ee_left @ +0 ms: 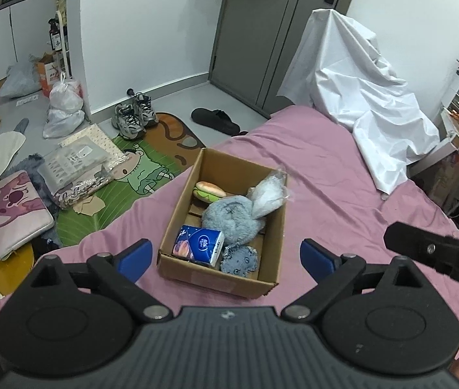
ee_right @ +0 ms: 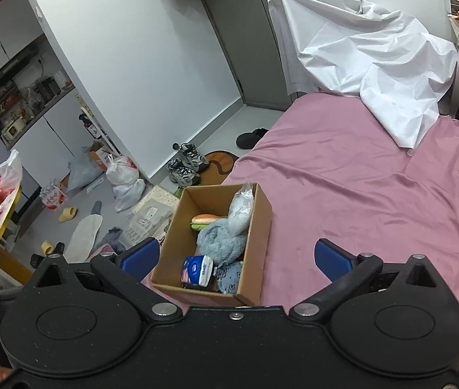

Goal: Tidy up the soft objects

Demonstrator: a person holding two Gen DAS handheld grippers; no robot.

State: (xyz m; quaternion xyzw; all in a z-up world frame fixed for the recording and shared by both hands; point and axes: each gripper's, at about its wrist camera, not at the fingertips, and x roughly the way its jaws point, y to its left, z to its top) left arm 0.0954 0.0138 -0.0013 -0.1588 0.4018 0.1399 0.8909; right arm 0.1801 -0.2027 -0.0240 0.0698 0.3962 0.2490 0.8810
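An open cardboard box [ee_left: 271,243] [ee_right: 260,227] sits on the pink bed near its left edge. Inside lie a plush burger [ee_left: 209,190] [ee_right: 204,219], a fluffy blue-grey toy [ee_left: 233,218] [ee_right: 221,241], a clear bag of white stuffing [ee_left: 266,196] [ee_right: 241,209], a blue tissue pack [ee_left: 197,244] [ee_right: 197,270] and a small blue plush [ee_left: 240,260] [ee_right: 231,279]. My left gripper [ee_left: 224,254] is open and empty, held above the box's near end. My right gripper [ee_right: 234,259] is open and empty, also above the box's near end. Part of the right gripper shows at the right of the left wrist view [ee_left: 437,253].
A white sheet [ee_left: 359,97] [ee_right: 365,52] is draped at the bed's far end. The pink bedsheet [ee_left: 343,201] [ee_right: 359,188] spreads right of the box. The floor at left holds shoes [ee_left: 134,115], bags, a green mat [ee_left: 138,168], a laptop sleeve [ee_left: 12,209] and a slipper [ee_left: 215,120].
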